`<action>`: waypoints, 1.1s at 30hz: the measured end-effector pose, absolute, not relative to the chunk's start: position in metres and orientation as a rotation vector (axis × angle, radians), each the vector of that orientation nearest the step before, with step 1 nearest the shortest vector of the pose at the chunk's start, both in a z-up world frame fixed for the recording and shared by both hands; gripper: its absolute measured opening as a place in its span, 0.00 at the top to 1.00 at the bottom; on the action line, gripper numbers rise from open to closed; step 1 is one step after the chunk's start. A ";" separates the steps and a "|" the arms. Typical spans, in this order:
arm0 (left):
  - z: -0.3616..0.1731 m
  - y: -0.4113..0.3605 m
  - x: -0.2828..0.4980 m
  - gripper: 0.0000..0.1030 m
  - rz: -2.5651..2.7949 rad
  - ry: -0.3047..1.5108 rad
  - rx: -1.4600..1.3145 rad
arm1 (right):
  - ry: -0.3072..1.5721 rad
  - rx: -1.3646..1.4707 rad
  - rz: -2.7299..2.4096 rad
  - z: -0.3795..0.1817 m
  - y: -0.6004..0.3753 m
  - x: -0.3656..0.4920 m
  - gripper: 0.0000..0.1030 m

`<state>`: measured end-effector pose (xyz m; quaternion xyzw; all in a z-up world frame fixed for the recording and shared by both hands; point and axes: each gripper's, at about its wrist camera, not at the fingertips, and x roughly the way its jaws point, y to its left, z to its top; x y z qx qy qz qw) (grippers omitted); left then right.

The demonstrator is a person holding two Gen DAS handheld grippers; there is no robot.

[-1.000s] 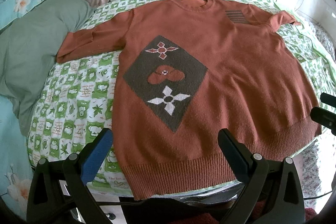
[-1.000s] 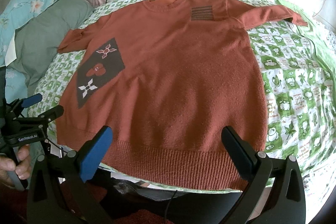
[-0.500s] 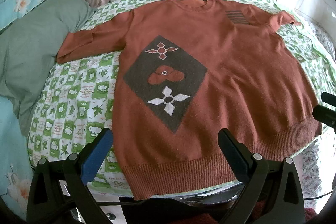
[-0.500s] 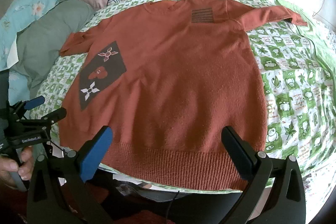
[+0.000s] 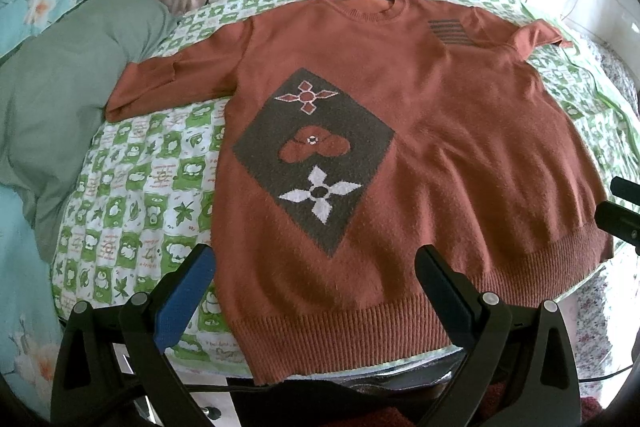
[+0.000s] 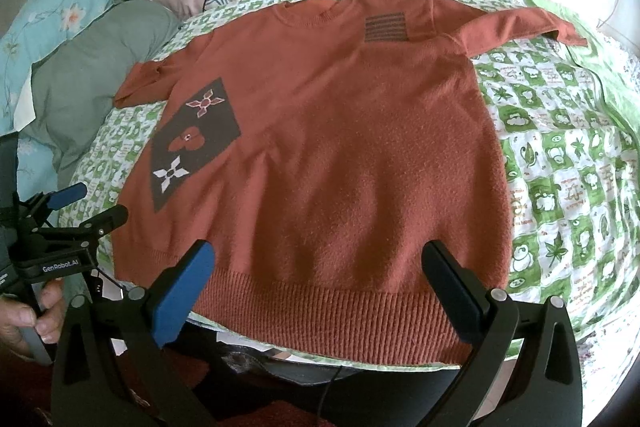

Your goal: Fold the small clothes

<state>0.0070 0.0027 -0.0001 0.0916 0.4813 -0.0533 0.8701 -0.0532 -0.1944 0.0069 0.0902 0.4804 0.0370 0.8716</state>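
Green-check bedspread [image 5: 132, 203] w/ your rust sweater [image 5: 440, 155] flat, unfolded; left gripper [image 5: 316, 283] & right gripper [image 6: 320, 279] both spread wide, holding nothing, above hem.

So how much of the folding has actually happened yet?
Done: the rust sweater lies spread flat on the green checked quilt, sleeves out, with no fold in it. In hand: nothing. The left claw and right claw are both open, poised above the ribbed hem. Left: every fold, probably starting with gripping that hem.
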 end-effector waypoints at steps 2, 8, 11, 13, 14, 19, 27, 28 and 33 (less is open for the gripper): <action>0.000 0.002 0.010 0.03 -0.104 1.012 0.206 | 0.999 0.184 0.074 0.007 -0.194 -0.053 0.00; 0.000 -0.001 0.016 0.03 -0.083 0.999 0.244 | 0.967 0.258 0.119 0.006 -0.197 -0.049 0.00; -0.002 -0.002 0.020 0.03 -0.084 1.007 0.246 | 0.963 0.262 0.119 0.005 -0.198 -0.047 0.00; -0.003 -0.002 0.022 0.03 -0.096 1.001 0.228 | 0.931 0.254 0.119 0.005 -0.202 -0.045 0.00; -0.004 -0.003 0.024 0.03 -0.098 0.999 0.228 | 0.923 0.262 0.118 0.005 -0.204 -0.044 0.00; -0.007 -0.004 0.038 0.03 -0.120 1.005 0.191 | 0.865 0.284 0.098 0.008 -0.230 -0.034 0.00; -0.012 -0.011 0.076 0.03 -0.100 1.050 0.168 | 0.822 0.441 -0.045 0.015 -0.334 0.005 0.19; -0.014 -0.012 0.081 0.03 -0.103 1.067 0.160 | 0.813 0.458 -0.066 0.015 -0.348 0.010 0.24; -0.022 -0.025 0.103 0.03 -0.106 1.087 0.165 | 0.741 0.553 -0.152 0.022 -0.430 0.048 0.34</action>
